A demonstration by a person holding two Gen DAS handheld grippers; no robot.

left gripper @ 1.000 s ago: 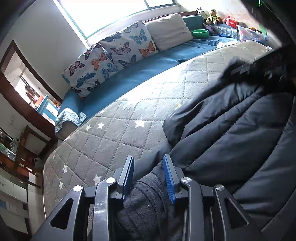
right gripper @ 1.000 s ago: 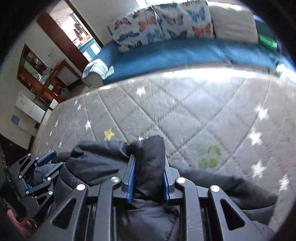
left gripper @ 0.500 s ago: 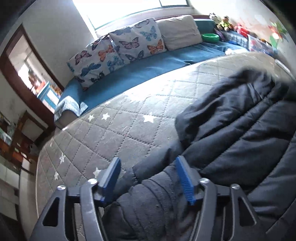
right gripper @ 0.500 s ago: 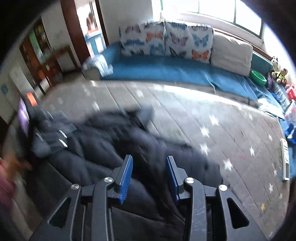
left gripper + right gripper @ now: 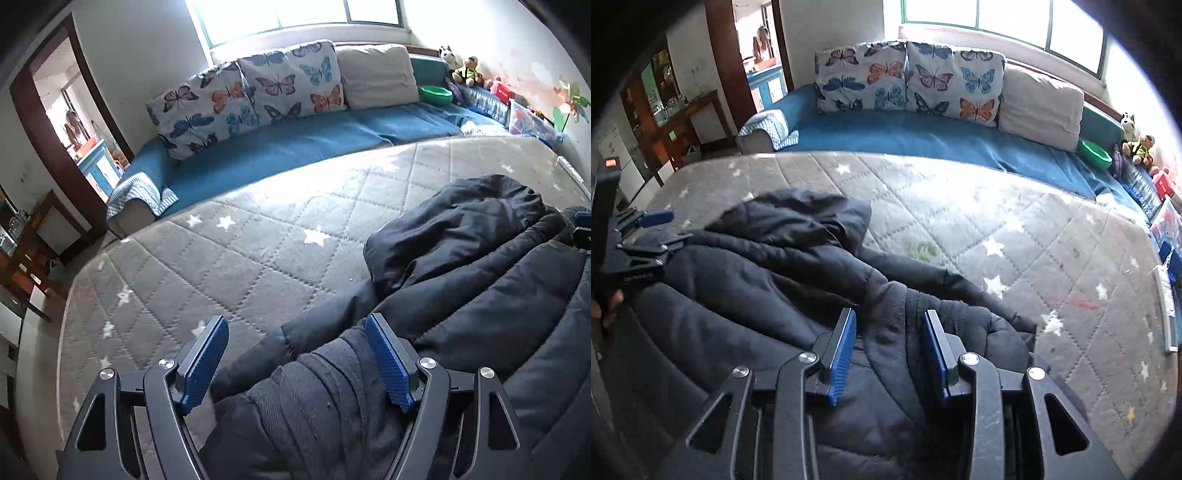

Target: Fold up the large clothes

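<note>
A black padded jacket (image 5: pixel 480 295) lies spread on a grey quilted mattress (image 5: pixel 221 266), hood (image 5: pixel 461 221) toward the sofa. My left gripper (image 5: pixel 295 326) hangs over the ribbed sleeve cuff (image 5: pixel 325 387); its jaws are opening wide and the cuff lies loose between them, clear of the left pad. In the right wrist view the jacket (image 5: pixel 757 277) fills the lower left. My right gripper (image 5: pixel 889 317) stands open over a fold near the jacket's right edge, pads apart from the fabric. The left gripper (image 5: pixel 646 236) shows at the jacket's far left.
A blue sofa (image 5: pixel 295 144) with butterfly pillows (image 5: pixel 258 92) runs along the mattress's far side under a window. A green bowl (image 5: pixel 436 94) and soft toys (image 5: pixel 467 70) sit at its right end. Bare mattress (image 5: pixel 1052 240) lies right of the jacket. A doorway (image 5: pixel 74 122) is far left.
Both grippers were shut on the jacket a second ago, the left on the cuff, the right on a raised fold. Both have let go and drawn back; the jacket now lies flat.
</note>
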